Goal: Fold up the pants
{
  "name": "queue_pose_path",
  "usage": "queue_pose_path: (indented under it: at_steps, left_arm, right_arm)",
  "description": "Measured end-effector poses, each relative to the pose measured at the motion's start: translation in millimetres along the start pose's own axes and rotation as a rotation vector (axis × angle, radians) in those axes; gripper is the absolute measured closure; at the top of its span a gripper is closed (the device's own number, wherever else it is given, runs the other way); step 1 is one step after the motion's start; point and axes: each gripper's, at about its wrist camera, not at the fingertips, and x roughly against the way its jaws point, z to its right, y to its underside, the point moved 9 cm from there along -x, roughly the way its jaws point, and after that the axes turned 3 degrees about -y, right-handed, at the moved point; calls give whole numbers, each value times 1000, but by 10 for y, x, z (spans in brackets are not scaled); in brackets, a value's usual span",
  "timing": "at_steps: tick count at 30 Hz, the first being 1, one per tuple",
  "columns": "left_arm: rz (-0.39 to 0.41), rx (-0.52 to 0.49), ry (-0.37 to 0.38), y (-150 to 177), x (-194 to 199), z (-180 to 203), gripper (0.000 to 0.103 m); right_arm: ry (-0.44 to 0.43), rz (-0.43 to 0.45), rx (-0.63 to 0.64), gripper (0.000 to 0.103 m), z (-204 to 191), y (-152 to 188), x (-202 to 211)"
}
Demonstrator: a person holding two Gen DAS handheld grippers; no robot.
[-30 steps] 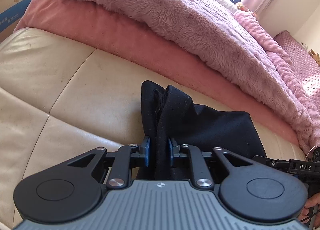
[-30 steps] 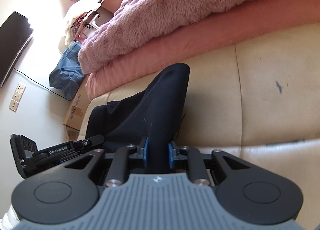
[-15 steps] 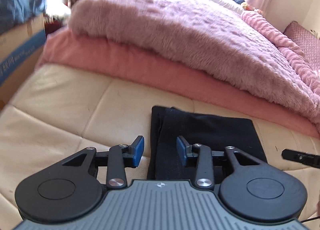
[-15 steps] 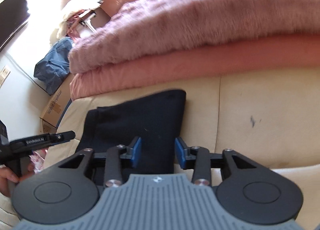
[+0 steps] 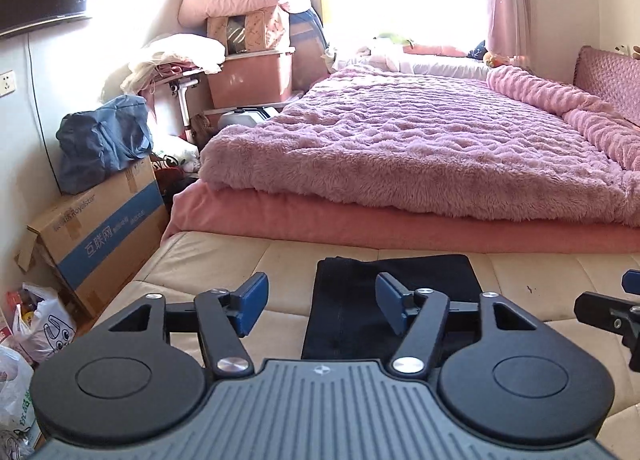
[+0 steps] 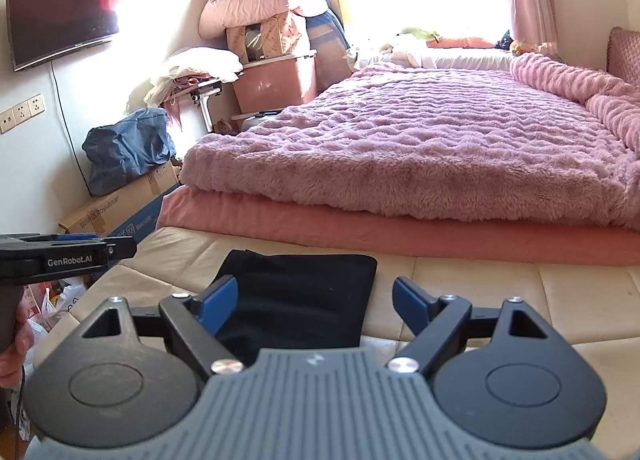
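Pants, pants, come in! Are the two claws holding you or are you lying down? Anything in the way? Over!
Left gripper and right gripper open, jaws just opened, nothing clamped. Black pants folded flat on cream cushion. Nothing in the way.

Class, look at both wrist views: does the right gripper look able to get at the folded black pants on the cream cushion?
Probably yes. The right gripper is open and empty, and the pants lie flat just ahead with nothing between them.
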Motion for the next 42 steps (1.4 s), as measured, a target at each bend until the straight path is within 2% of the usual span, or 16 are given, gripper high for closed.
queue_pose_path:
  at_steps: [3, 6, 13, 18, 42]
  left_arm:
    - [-9, 2, -30, 154, 164, 20, 24]
    - [-50, 41, -58, 320, 251, 23, 16]
    - [-176, 15, -36, 749, 306, 137, 16]
    - [-182, -1, -22, 851, 402, 210, 16]
    - [-179, -3, -4, 862, 429, 264, 16]
  right_arm:
    - [70, -39, 40, 21, -75, 277, 163]
    - [65, -98, 27, 21, -97, 524, 258]
    - [56, -181, -1, 21, -145, 863, 368]
    - [51, -195, 2, 21, -188, 938, 393]
    - [45, -218, 18, 21, -208, 941, 404]
